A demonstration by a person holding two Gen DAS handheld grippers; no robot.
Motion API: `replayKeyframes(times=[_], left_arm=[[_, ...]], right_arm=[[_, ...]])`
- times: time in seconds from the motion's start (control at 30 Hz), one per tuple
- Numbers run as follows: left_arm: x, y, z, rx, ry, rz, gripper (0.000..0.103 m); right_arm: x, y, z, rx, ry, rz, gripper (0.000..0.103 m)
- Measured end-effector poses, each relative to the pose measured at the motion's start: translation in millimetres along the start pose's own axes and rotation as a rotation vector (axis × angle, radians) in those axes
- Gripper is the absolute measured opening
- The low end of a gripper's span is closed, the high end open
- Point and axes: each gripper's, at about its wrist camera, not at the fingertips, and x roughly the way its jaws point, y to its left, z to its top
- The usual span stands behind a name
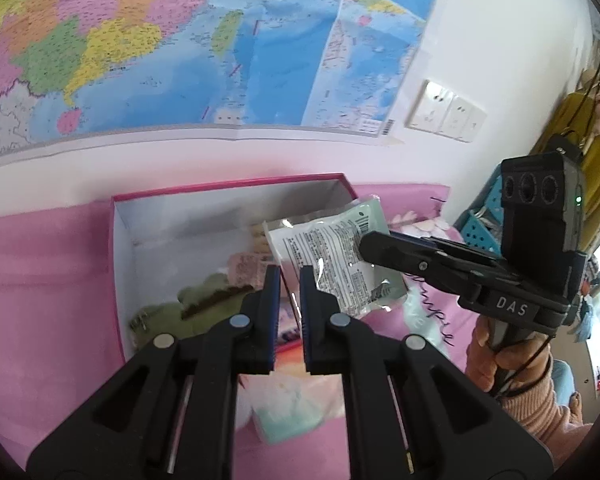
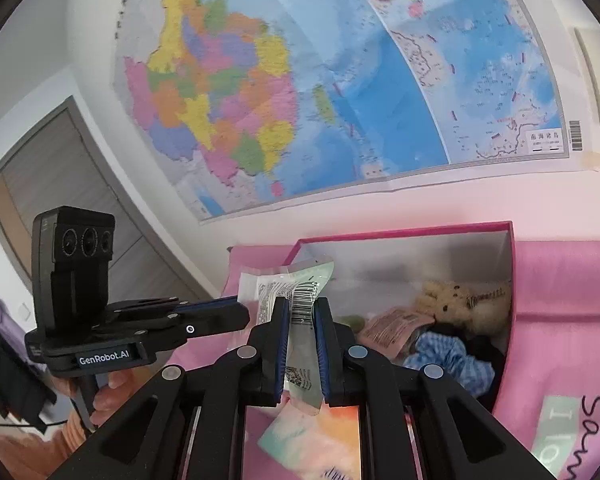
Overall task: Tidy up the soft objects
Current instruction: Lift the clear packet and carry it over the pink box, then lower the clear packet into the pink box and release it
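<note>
Box (image 1: pixel 118 264) left half free; toys (image 2: pixel 460 304) opposite.

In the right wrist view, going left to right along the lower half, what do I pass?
left gripper → plastic packet, pinched by the right gripper → pink sachet → teddy bear → box's right wall

A clear plastic packet (image 2: pixel 300 312) with printed text and barcode hangs tilted mid-frame, above the open pink box (image 2: pixel 404 233) holding a beige teddy (image 2: pixel 456 300) at right
</note>
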Motion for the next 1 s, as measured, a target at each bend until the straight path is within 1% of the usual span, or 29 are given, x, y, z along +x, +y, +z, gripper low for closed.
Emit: replayKeyframes(times=[0.23,0.33,0.5,0.57,0.6,0.63,0.67,0.7,0.73,0.77,0.8,0.83,0.87,0.9,1.0], left_arm=[[30,7,14,-0.003,0.047,0.06,0.009],[42,13,18,-0.01,0.067,0.078,0.009],[60,16,24,0.007,0.103,0.128,0.009],[67,17,26,0.012,0.113,0.154,0.009],[71,19,27,0.009,0.12,0.16,0.009],[74,20,29,0.006,0.124,0.166,0.009],[76,22,30,0.003,0.127,0.173,0.009],[77,24,32,-0.003,0.13,0.176,0.009],[78,25,33,-0.01,0.13,0.176,0.009],[79,27,35,-0.022,0.131,0.183,0.009],[79,30,36,-0.033,0.131,0.185,0.01],[78,31,36,-0.038,0.129,0.183,0.01],[78,33,36,-0.042,0.126,0.185,0.01],[76,33,35,-0.045,0.119,0.189,0.01],[69,35,31,-0.048,0.094,0.195,0.01]], right_arm=[[19,-17,9,0.034,0.015,-0.028,0.013],[35,-30,13,0.069,0.033,-0.043,0.013],[48,-40,16,0.096,0.05,-0.056,0.014],[59,-43,19,0.098,0.063,-0.083,0.014],[59,-43,19,0.098,0.063,-0.083,0.014],[64,-45,21,0.1,0.066,-0.107,0.015],[68,-46,22,0.104,0.066,-0.116,0.016],[68,-46,22,0.104,0.066,-0.116,0.02],[73,-51,22,0.127,0.073,-0.141,0.024],[73,-51,22,0.127,0.073,-0.141,0.031],[79,-55,21,0.145,0.082,-0.17,0.034],[81,-55,21,0.144,0.085,-0.184,0.035],[81,-55,21,0.144,0.085,-0.184,0.037],[80,-57,19,0.148,0.085,-0.196,0.042],[77,-55,17,0.136,0.078,-0.207,0.044]])
